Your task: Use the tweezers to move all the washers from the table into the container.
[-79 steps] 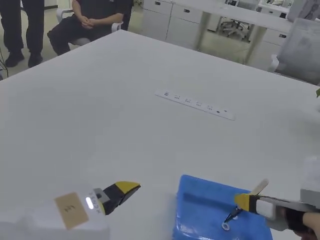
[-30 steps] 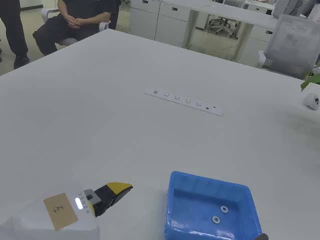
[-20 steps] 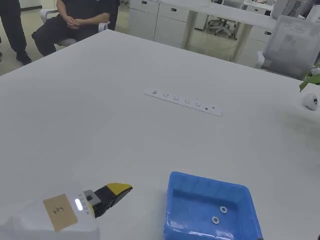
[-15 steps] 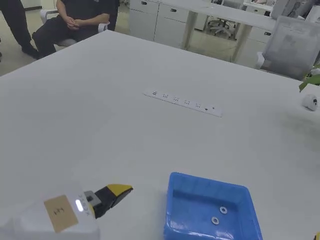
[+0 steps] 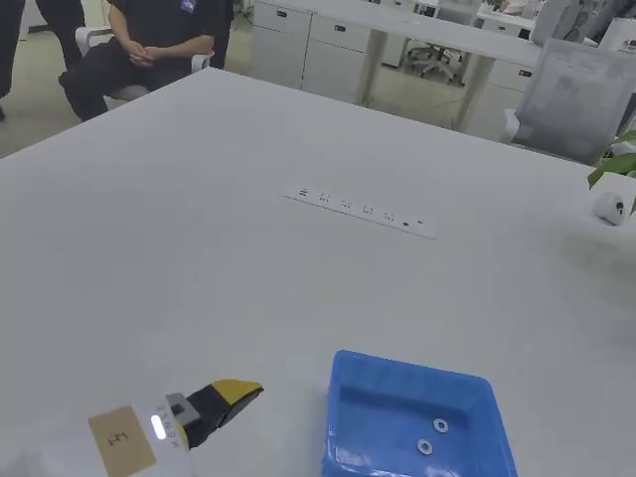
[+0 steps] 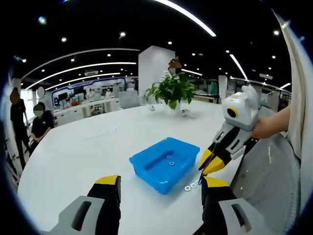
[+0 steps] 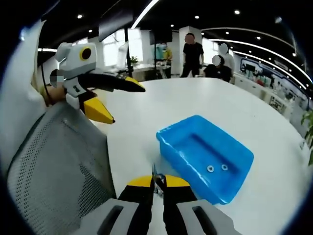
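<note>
White table (image 5: pixel 199 248) stretches off toward office desks, with a seated person (image 5: pixel 149 50) past its far corner and a power strip (image 5: pixel 358 211) lying well beyond the fingers. In the head view the left gripper (image 5: pixel 237 391) pokes in low on the left, its yellow tip aimed toward the blue container (image 5: pixel 383 407) just off to its right; two washers (image 5: pixel 439 426) lie on the container's floor; how wide the jaws stand cannot be told from this angle.

From the left gripper view, its own fingers (image 6: pixel 108 182) stand wide apart with nothing between them; the container sits straight ahead of them; the right gripper (image 6: pixel 210 164) hangs just above the right finger, yellow tips drawn together over loose washers (image 6: pixel 190 186) on the table, close ahead of that finger and beside the container's near corner.

From the right gripper view, its jaws are clamped tight on the tweezers (image 7: pixel 155 180), which stick up between them; the container lies ahead and to the right, both washers inside; a mesh chair (image 7: pixel 54 166) sits to the left.
</note>
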